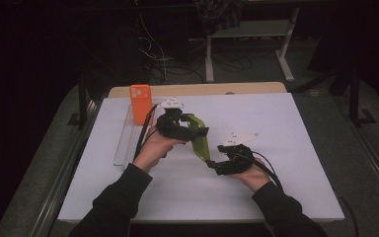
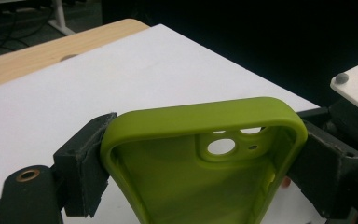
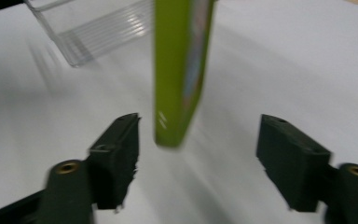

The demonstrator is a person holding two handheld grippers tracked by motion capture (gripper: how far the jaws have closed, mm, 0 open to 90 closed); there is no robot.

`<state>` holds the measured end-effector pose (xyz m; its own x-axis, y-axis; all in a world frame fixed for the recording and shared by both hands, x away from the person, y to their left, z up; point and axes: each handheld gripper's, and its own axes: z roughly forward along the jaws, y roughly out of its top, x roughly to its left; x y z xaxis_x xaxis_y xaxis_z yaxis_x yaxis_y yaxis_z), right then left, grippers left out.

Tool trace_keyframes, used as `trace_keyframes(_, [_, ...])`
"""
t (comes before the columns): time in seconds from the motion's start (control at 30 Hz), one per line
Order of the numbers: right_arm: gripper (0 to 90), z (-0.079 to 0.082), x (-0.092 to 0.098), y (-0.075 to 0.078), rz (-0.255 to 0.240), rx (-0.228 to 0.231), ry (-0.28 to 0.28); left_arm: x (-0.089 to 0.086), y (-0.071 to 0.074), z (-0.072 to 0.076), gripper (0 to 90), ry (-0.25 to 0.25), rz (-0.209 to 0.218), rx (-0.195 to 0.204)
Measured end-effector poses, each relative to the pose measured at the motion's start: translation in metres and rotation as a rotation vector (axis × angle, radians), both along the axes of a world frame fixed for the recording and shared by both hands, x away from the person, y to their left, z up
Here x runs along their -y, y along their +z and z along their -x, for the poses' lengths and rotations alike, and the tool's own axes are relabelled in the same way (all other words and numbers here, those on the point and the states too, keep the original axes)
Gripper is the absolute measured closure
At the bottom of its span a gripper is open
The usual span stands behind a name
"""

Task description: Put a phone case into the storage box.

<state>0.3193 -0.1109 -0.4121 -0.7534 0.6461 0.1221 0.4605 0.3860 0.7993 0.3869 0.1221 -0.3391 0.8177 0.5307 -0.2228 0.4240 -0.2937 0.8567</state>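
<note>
1. Two grippers were at work on one green phone case (image 1: 199,139), held clear above the white table (image 1: 276,197). The left gripper (image 1: 193,129) had its jaws pressed onto the case's two long sides near the camera-hole end. The right gripper (image 1: 212,164) had its jaws spread wide, the case's lower corner standing between them with neither pad touching.
2. With only one grip bearing it, the case could have swung or slipped. It looked soft, and a squeeze across its open frame might have bowed the sides until it popped free.
3. A corner could also have caught a pad of the right gripper as that hand drew off, twisting the case in the left one.
4. In the high view, the case's long axis ran slantwise from the left gripper down toward the right gripper, the camera-hole end farther from the person.
5. An orange phone (image 1: 140,102) stood upright in a clear rack (image 1: 123,143) to the left, well apart.
</note>
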Motion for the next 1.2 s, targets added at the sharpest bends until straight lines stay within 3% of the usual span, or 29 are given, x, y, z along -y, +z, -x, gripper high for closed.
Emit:
trace_keyframes(0.13, [11.7,0.001,0.008,-0.005,0.068,-0.019,-0.028,-0.01,0.011,-0.004,15.2,0.014,-0.023,0.019])
trace_keyframes(0.27, [0.0,0.004,0.014,-0.011,0.081,-0.016,-0.046,-0.02,0.024,-0.009,15.2,0.034,-0.041,0.043])
trace_keyframes(0.37, [0.0,0.009,0.022,-0.014,0.083,-0.037,-0.041,-0.03,0.033,-0.013,15.2,0.055,-0.05,0.062])
trace_keyframes(0.73, [0.0,0.021,0.054,-0.021,0.069,-0.017,-0.079,-0.068,0.063,-0.024,15.3,0.149,-0.048,0.109])
trace_keyframes(0.83, [0.0,0.025,0.059,-0.023,0.077,-0.003,-0.085,-0.079,0.067,-0.026,15.3,0.166,-0.046,0.116])
trace_keyframes(1.2, [0.0,0.035,0.075,-0.032,0.077,-0.019,-0.107,-0.118,0.072,-0.038,15.3,0.247,-0.077,0.135])
